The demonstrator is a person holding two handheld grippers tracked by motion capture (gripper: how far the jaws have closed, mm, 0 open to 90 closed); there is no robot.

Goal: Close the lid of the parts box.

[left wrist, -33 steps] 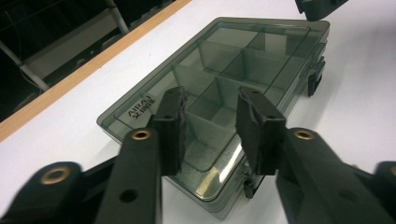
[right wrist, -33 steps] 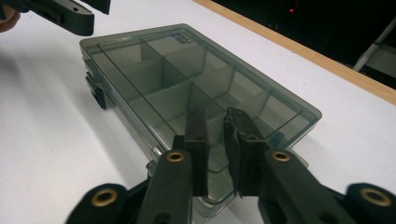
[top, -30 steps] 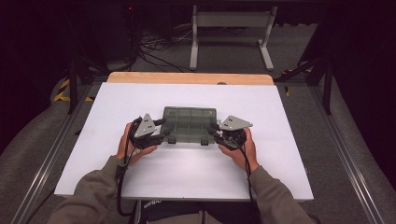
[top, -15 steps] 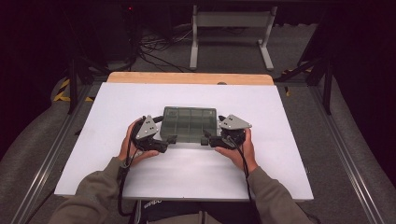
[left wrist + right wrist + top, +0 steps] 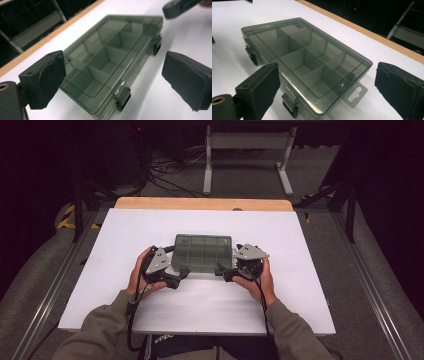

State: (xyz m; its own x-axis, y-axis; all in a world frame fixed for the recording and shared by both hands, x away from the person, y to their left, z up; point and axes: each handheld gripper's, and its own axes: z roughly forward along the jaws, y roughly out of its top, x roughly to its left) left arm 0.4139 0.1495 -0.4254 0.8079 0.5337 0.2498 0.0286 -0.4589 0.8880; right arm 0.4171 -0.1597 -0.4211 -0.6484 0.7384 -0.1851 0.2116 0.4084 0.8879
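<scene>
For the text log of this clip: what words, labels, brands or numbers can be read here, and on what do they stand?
None can be read.
Compartment box: a small mark on the lid's far corner in the right gripper view, too blurred to read.
Dark item at the table's near edge: pale lettering in the high view, too small to read.

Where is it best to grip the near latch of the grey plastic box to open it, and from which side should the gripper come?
Probably grip the latch at its lower edge on the box front wall, coming from the person's side: it is a small tab that juts out there. The left gripper is open beside it.
</scene>
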